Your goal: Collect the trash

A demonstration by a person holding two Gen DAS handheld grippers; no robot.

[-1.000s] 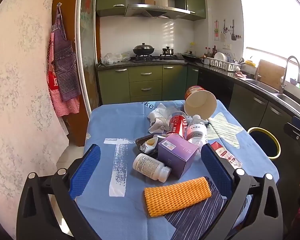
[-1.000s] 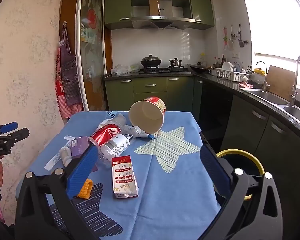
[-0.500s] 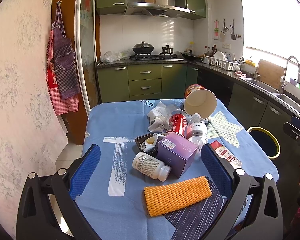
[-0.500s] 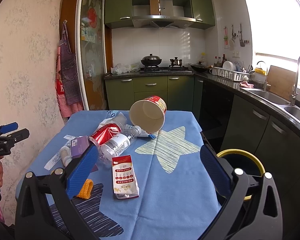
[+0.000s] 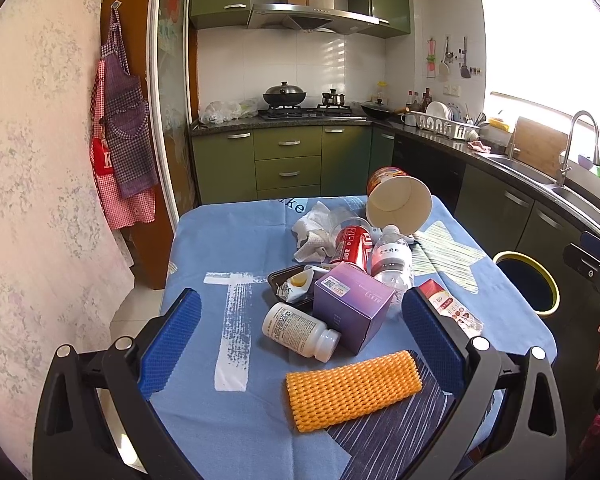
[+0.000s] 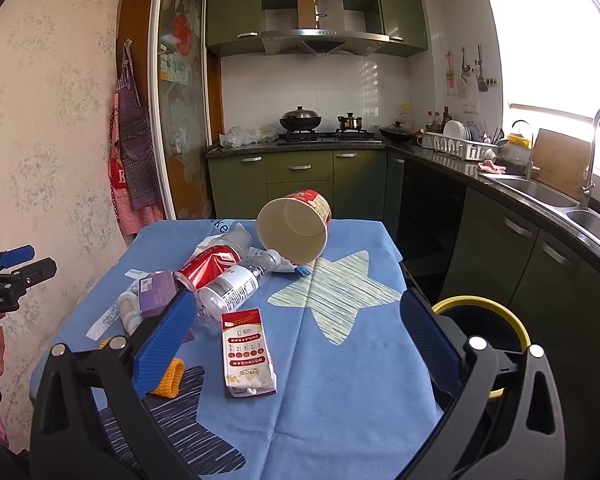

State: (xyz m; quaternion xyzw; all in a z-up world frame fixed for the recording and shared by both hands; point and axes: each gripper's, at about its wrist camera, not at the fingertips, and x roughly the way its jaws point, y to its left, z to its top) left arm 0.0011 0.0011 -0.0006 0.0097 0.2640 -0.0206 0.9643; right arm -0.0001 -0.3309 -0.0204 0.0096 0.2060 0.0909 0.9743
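Hovering with jaws spread wide and empty, the left gripper (image 5: 300, 344) and right gripper (image 6: 296, 344) face the trash pile (image 5: 352, 276) on the blue tablecloth (image 6: 340, 360), bin (image 6: 480, 344) just beside the table

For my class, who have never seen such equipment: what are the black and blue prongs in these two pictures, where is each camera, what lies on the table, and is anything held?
No robot here: a person carries two hand-held grippers, each with a camera looking along its blue-padded fingers. One picture looks past the left gripper, the other past the right gripper. Both are open and hold nothing. On the blue tablecloth lies rubbish: a paper cup on its side, a red can, a plastic bottle, a purple box, a pill bottle, an orange foam net, a carton. A bin stands beside the table.
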